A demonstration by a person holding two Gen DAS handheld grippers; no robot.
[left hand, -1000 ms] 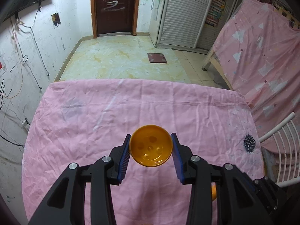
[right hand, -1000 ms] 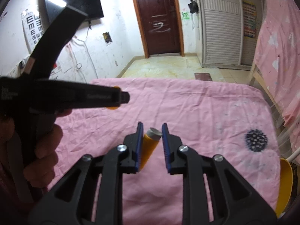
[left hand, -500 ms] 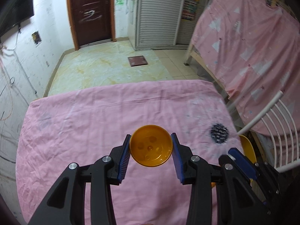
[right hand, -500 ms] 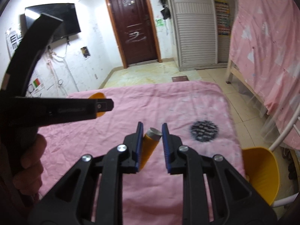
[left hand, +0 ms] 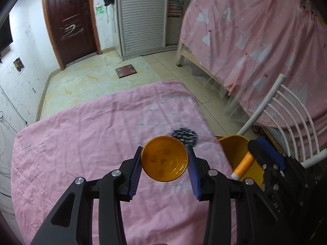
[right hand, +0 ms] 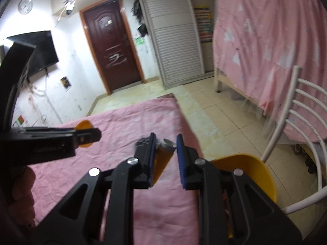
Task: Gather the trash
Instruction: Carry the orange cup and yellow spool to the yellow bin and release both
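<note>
Where the desk is covered by a pink sheet, a black dandelion print is seen near its right edge. A yellow bin is positioned on the floor just beside that edge, next to a white chair. An orange bowl is clamped between the jaws of the left gripper, its open side turned toward the camera, above the sheet. An orange tube with a grey cap is held in the jaws of the right gripper, tilted, near the bin; whether both pads touch it cannot be told.
</note>
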